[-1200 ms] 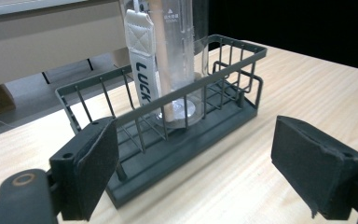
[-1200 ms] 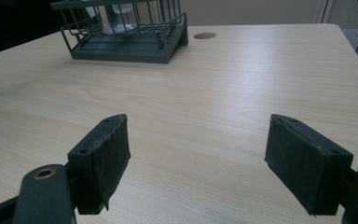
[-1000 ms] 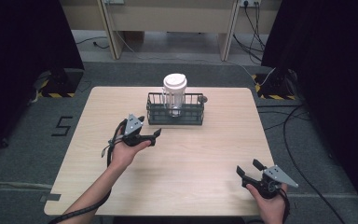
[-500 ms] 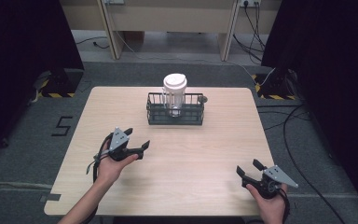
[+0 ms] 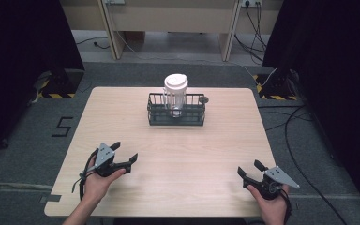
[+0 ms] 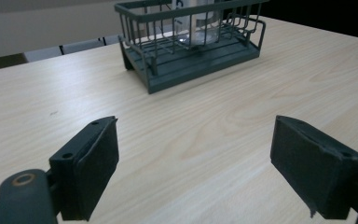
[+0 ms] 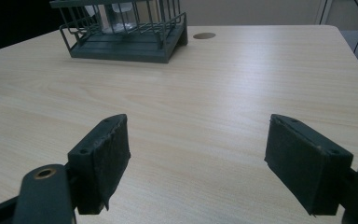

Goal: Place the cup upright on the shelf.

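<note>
Pale wood-grain table point(image 5: 178, 154) spreads bare between and ahead of both pairs of jaws, so each gripper has open room on every side. The left gripper point(image 5: 122, 157) sits near the table's near-left edge, jaws spread wide and holding nothing; the right gripper point(image 5: 249, 171) sits near the near-right corner, jaws equally wide and empty. Well beyond both sets of jaws, toward the far edge, stands a dark wire basket point(image 5: 176, 116) holding an upright clear cup with a white lid point(image 5: 175, 93). A small round hole point(image 7: 204, 35) in the tabletop lies just beside the basket. Grey floor, cables and dark curtains surround the table.
</note>
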{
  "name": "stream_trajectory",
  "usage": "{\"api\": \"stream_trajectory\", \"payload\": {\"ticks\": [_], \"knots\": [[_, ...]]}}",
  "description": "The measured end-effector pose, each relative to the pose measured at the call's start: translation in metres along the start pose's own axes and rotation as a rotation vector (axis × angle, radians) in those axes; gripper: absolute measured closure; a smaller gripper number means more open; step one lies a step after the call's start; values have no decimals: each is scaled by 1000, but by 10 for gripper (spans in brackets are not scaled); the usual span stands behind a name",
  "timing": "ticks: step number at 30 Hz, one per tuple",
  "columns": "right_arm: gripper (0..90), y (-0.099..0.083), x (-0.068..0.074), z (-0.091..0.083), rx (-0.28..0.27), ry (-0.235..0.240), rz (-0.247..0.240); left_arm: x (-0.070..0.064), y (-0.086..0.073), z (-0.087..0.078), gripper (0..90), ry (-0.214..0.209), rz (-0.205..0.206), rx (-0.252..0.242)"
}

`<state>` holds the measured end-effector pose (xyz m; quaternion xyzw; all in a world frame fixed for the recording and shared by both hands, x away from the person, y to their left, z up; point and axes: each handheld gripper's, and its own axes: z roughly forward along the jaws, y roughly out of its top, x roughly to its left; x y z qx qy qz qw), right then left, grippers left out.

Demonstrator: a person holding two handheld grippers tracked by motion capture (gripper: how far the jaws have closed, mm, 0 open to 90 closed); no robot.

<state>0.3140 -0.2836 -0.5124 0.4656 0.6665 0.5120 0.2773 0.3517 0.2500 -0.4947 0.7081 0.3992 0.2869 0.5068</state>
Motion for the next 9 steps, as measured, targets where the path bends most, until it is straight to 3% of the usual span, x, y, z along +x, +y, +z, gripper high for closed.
{"api": "stream_trajectory", "payload": {"ticks": [5,9], "knots": [[224,0,0,0,2,-1,0,3,-14,-9,148,33,-15,5],[224,0,0,0,2,-1,-1,2,-16,-14,152,49,-23,-3]]}}
